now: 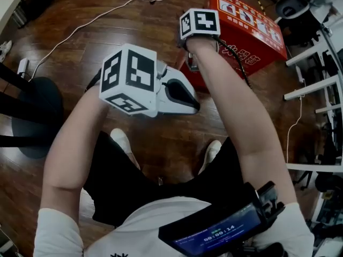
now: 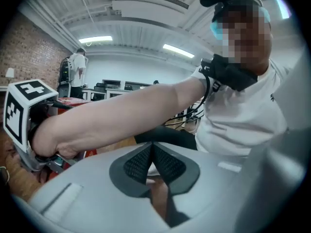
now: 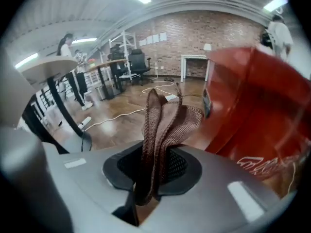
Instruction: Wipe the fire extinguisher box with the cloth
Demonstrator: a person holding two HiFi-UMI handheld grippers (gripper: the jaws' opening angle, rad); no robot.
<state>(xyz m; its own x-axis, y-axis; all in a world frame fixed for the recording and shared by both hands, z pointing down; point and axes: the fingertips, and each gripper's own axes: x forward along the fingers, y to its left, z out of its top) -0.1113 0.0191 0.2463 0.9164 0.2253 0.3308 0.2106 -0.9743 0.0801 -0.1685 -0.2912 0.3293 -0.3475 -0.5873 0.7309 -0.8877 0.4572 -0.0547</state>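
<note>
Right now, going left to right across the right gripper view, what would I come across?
A white table → brown cloth pinched in the jaws → red fire extinguisher box.

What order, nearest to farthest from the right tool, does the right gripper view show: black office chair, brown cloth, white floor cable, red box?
1. brown cloth, in the right tool.
2. red box, close on the right.
3. white floor cable, mid-floor, left.
4. black office chair, far back.

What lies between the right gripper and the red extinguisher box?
A brown knitted cloth, held by the right gripper, sticks out beside the red box, seen in the right gripper view.
</note>
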